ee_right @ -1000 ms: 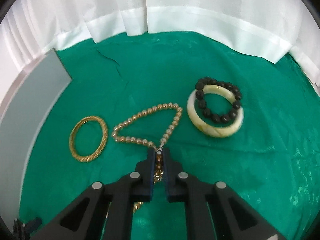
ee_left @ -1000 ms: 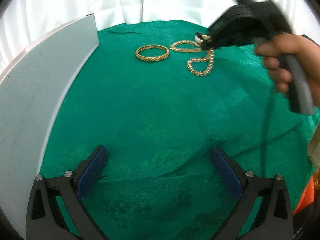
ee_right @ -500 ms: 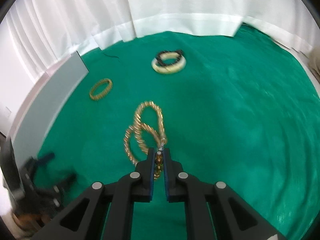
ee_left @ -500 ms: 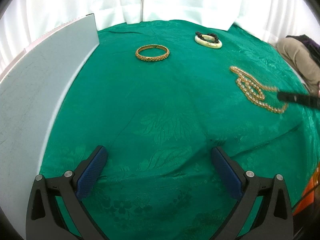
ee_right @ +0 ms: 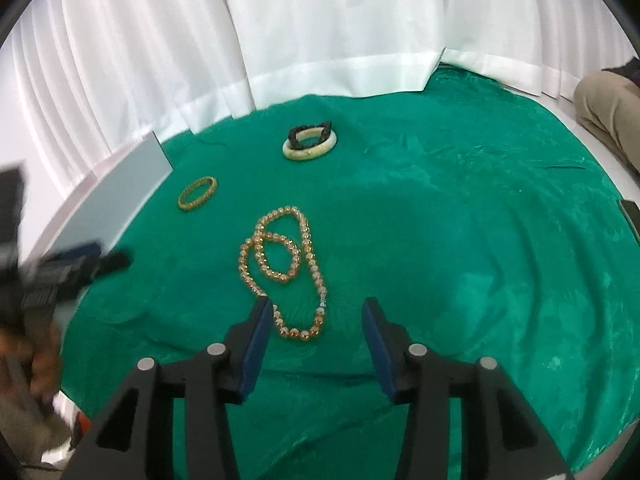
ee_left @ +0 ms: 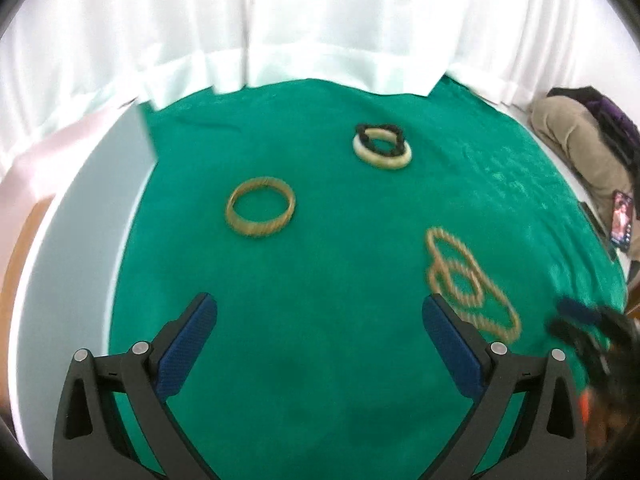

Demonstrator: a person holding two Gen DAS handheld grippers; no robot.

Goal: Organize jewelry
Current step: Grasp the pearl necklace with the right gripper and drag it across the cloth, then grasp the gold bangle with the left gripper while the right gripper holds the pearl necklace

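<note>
A gold bead necklace point(ee_right: 286, 270) lies coiled on the green cloth, its near end between the pads of my right gripper point(ee_right: 316, 316), whose jaws are opening and do not press on it. The necklace point(ee_left: 466, 280) also shows at the right of the left wrist view. A gold bangle point(ee_left: 260, 212) point(ee_right: 197, 199) lies further back on the left. A cream bangle point(ee_left: 382, 152) point(ee_right: 310, 148) with a black bead bracelet point(ee_left: 378, 138) point(ee_right: 310, 134) on it rests at the back. My left gripper point(ee_left: 320, 330) hovers open over bare cloth, holding nothing.
A grey board point(ee_left: 76, 248) point(ee_right: 120, 184) borders the green cloth point(ee_right: 460, 240) on the left. White curtains point(ee_left: 320, 20) hang behind. A seated person's leg point(ee_left: 580, 152) and a phone point(ee_left: 622, 220) lie off the right edge. The other hand with its gripper point(ee_right: 60, 276) is at the left.
My right gripper dragged the necklace away from the bangles toward the near right, then opened and let it go. My left gripper rose and shifted, so the jewelry appears closer to the picture's middle.
</note>
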